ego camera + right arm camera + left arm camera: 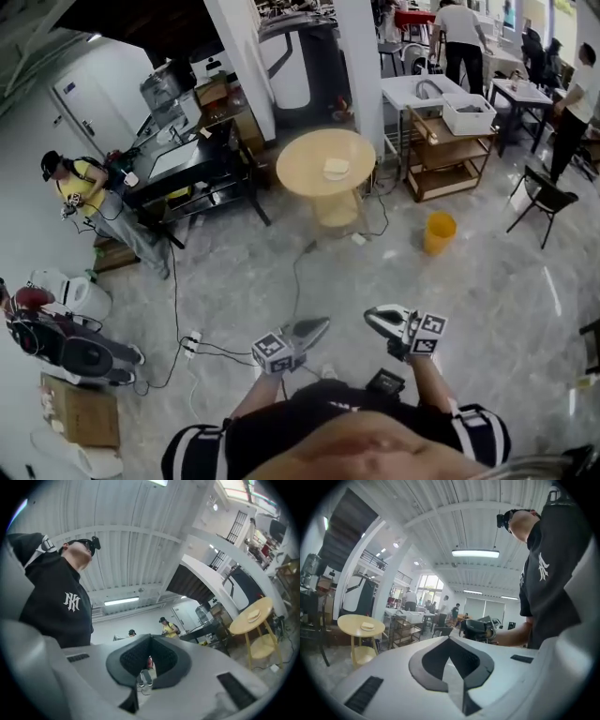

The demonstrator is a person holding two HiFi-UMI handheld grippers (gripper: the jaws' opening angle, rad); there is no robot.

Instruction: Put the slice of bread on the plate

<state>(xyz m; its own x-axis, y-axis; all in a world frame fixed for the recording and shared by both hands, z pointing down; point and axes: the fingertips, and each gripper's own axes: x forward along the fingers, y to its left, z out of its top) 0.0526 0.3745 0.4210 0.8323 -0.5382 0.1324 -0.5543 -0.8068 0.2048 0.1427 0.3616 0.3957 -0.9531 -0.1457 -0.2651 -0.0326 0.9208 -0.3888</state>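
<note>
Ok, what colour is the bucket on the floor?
Yellow. The bucket shows best in the head view.

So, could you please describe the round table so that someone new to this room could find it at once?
Find the two white pillars mid-hall. At their foot, between them, stands the round table of pale wood, a small pale item on top. The black workbench on its left and the wooden trolley on its right are both rectangular; it alone is round.
</note>
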